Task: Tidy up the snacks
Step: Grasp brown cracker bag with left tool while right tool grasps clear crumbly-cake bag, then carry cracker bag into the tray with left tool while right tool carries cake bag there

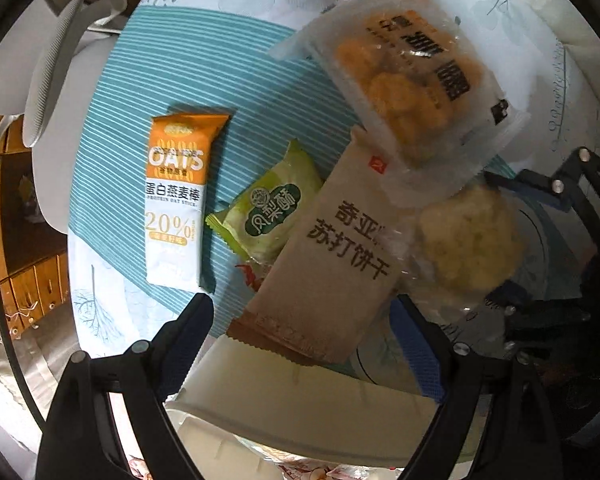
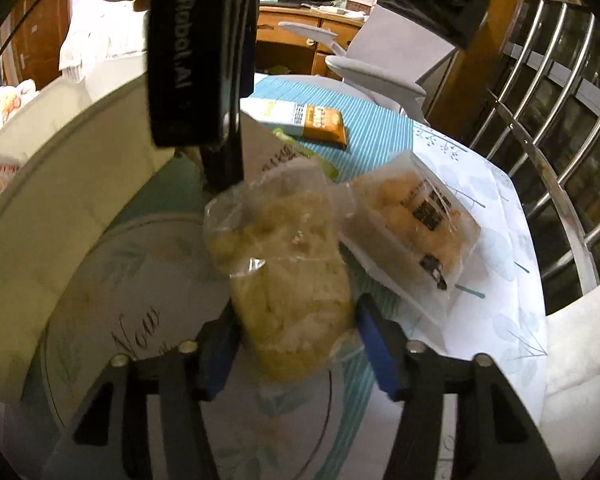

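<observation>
In the left wrist view the left gripper (image 1: 304, 320) fills the bottom of the frame with its jaws wide apart. The lower end of a beige cracker pack (image 1: 332, 256) lies in the gap between them, and neither blue pad can be seen pressing on it. Just under that pack, at the bottom centre, is the pale rim of a white box (image 1: 300, 396). A teal striped mat (image 1: 236, 64) covers the middle of the frame. On it, left of centre, lies an orange and white oat bar (image 1: 176, 200), and beside that a small green packet (image 1: 272, 204), whose corner the cracker pack overlaps. A clear tray pack of golden pieces (image 1: 412, 88) sits at the upper right, partly over the cracker pack's top end. Below it at the right is a clear bag of pale puffs (image 1: 470, 240), next to the black frame of the other tool. In the right wrist view the right gripper (image 2: 292, 344) stands at the bottom centre, and the puff bag (image 2: 292, 296) hangs upright between its blue pads (image 2: 216, 360). The pads flank the bag's lower half closely. Whether they actually clamp it cannot be told, since the film hides the contact. Under the bag lies a round plate (image 2: 140, 292) with leaf print and script. The tray pack (image 2: 416, 228) lies to its right, on the leaf-print tablecloth (image 2: 500, 240). The oat bar (image 2: 304, 120) is at the upper centre of this view.
</observation>
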A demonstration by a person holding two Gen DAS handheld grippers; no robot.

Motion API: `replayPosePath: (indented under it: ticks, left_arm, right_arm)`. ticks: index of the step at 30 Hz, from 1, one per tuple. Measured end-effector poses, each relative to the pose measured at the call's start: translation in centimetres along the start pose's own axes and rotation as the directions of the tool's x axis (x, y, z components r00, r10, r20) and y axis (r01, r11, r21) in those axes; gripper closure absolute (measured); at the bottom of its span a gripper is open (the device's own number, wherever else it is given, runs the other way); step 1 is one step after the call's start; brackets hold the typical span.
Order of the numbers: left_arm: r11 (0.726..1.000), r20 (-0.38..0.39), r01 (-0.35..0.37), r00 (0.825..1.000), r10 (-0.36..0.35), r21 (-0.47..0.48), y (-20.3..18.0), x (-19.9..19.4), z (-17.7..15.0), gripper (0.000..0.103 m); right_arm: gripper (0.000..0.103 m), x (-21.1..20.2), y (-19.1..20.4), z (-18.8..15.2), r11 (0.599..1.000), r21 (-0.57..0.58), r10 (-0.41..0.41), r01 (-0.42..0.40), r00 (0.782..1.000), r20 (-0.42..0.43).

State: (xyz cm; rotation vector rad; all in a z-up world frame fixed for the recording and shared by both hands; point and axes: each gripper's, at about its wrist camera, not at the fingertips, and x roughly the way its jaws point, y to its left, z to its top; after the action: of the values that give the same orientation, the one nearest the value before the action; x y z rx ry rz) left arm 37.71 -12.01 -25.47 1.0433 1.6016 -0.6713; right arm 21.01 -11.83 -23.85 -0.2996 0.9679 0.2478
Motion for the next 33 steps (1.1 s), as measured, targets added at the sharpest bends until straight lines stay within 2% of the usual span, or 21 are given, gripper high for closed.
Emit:
replayPosePath:
  ticks: [9, 15, 17, 19, 28, 33]
  left_arm:
    - [1.000, 0.001, 0.007, 1.000, -0.007, 0.025, -0.4, 0.9, 1.0, 0.016]
    - [0.998, -0.003, -0.023, 1.000, 0.023, 0.054, -1.6, 1.1, 1.9, 0.026]
    - [0.998, 0.001, -0.015, 1.000, 0.015, 0.054, -2.1, 1.0, 2.0, 0.035]
    - [0.999, 0.004, 0.008, 1.000, -0.008, 0.046, -2.6, 0.9, 1.9, 0.039]
    - [0.999, 0.032, 0.032, 0.999, -0.032, -0.012, -3.1, 0.5, 0.6, 0.043]
    - [0.997, 0.073, 0.056, 0.996, -0.052, -0.057, -3.4, -1.3, -0.4, 0.048]
  right_arm:
    - [0.051, -1.0, -0.3, -0.6, 0.999, 0.038, 0.001, 0.002, 0.998, -0.067]
    - [0.053, -2.2, -0.8, -1.5, 0.991, 0.135, 0.029, -0.013, 0.993, -0.117]
    - [0.053, -2.7, -0.6, -1.9, 0.988, 0.154, 0.036, -0.016, 0.991, -0.126]
    - [0.054, -3.0, -0.4, -2.3, 0.985, 0.169, 0.046, -0.023, 0.990, -0.136]
    - [0.056, -4.3, 0.0, -2.9, 0.970, 0.243, 0.066, -0.027, 0.986, -0.151]
    - [0.056, -5.3, 0.1, -3.1, 0.955, 0.295, 0.056, -0.008, 0.987, -0.154]
